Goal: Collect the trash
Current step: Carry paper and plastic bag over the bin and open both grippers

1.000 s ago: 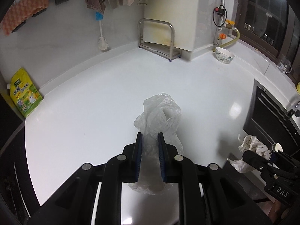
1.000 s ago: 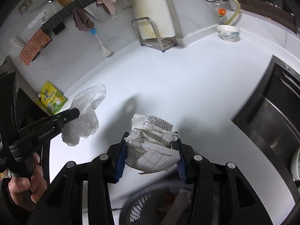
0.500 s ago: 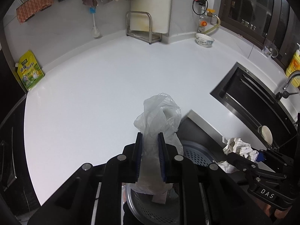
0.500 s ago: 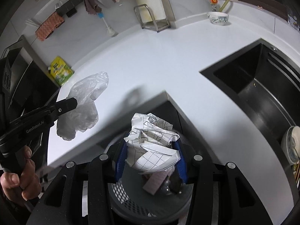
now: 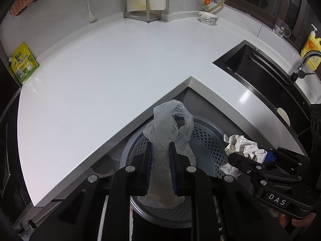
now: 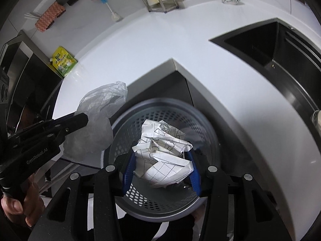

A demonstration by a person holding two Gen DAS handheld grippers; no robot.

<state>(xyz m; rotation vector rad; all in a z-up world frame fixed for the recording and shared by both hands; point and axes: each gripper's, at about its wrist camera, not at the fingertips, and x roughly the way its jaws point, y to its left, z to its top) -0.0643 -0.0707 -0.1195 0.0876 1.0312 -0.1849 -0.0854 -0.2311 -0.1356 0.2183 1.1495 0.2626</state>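
Counter: white L-shaped kitchen worktop (image 5: 104,76) with an inner corner, a dark sink (image 5: 260,74) set into it on the right.
Back wall: a metal rack (image 5: 138,6), a patterned bowl (image 5: 207,17) and a yellow-green pouch (image 5: 23,63) stand along the far edge, well apart from each other.
Bin: grey perforated round basket (image 5: 204,138) sits below the counter's inner corner.
Left view, left gripper: left gripper (image 5: 160,160) points steeply down over the basket; its jaws are pressed together on a crumpled clear plastic bag (image 5: 170,120), which sticks up above the fingers and hangs below them over the basket opening.
Left view, right gripper: right gripper (image 5: 260,158) comes in from the lower right, seen from the side, with checked crumpled paper (image 5: 240,146) at its tip above the basket's right rim.
Left view only: a tap (image 5: 306,60) and a yellow soap bottle (image 5: 313,48) beside the sink.
Right view, right gripper: right gripper (image 6: 162,166) also points steeply down; its blue pads (image 6: 128,170) stand about half apart and clamp the paper ball (image 6: 162,150) from both sides, directly over the basket (image 6: 160,200).
Right view, left gripper: left gripper (image 6: 80,120) reaches in from the left, the plastic bag (image 6: 96,120) just outside the basket's left rim.
Right view only: a person's hand (image 6: 18,206) on the left handle, and an orange cloth (image 6: 50,16) hanging on the wall.
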